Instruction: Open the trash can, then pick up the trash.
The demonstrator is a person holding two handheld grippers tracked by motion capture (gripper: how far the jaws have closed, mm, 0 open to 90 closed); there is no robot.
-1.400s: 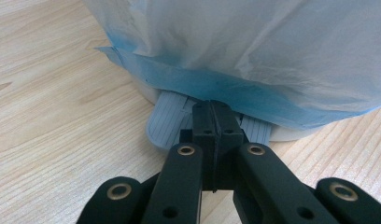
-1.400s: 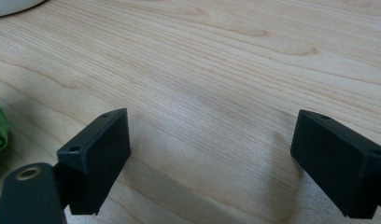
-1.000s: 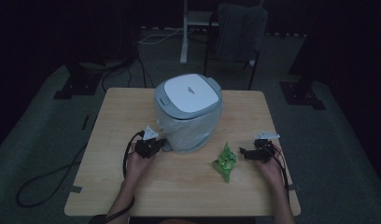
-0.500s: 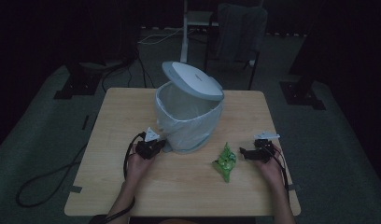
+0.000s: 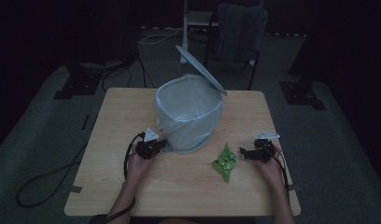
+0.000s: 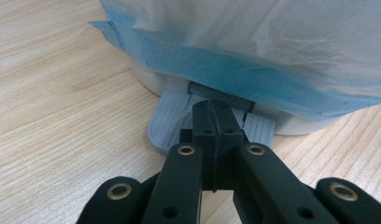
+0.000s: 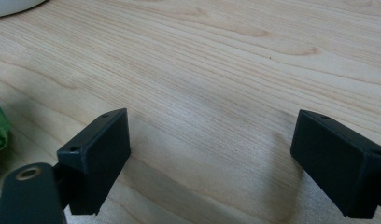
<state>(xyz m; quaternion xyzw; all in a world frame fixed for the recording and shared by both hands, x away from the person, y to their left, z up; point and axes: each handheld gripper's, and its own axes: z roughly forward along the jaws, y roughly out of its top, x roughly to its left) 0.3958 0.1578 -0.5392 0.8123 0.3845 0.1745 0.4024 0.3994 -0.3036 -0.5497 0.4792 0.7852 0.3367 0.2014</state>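
Left gripper (image 5: 157, 144), held in the person's left hand (image 5: 137, 164) at the near-left part of the surface (image 5: 114, 186): jaws closed tip to tip with nothing between them, the tips resting on the ribbed grey pedal (image 6: 167, 123) at the foot of the bin (image 5: 188, 116). In the left gripper view the joined tips (image 6: 212, 122) lie on the pedal's middle, directly below the blue hem of the liner bag (image 6: 272, 42) that hangs over the bin's white base.

Right gripper (image 5: 244, 153), held in the right hand (image 5: 268, 163) at the near-right: jaws spread wide and empty, pointing towards the green wrapper (image 5: 224, 162). The right gripper view shows bare wood between the two black pads (image 7: 97, 158), with a sliver of the green wrapper at the left edge.

The wrapper, crumpled, lies flat on the surface between the two grippers, just beside the right one and a little forward of the bin's near side, touching neither.

Centre of the surface: the bin, lined with the pale bag, its mouth exposed. The lid (image 5: 201, 70) stands tilted up behind the far rim.

Beyond the surface: a chair (image 5: 237, 28) on the dark floor.
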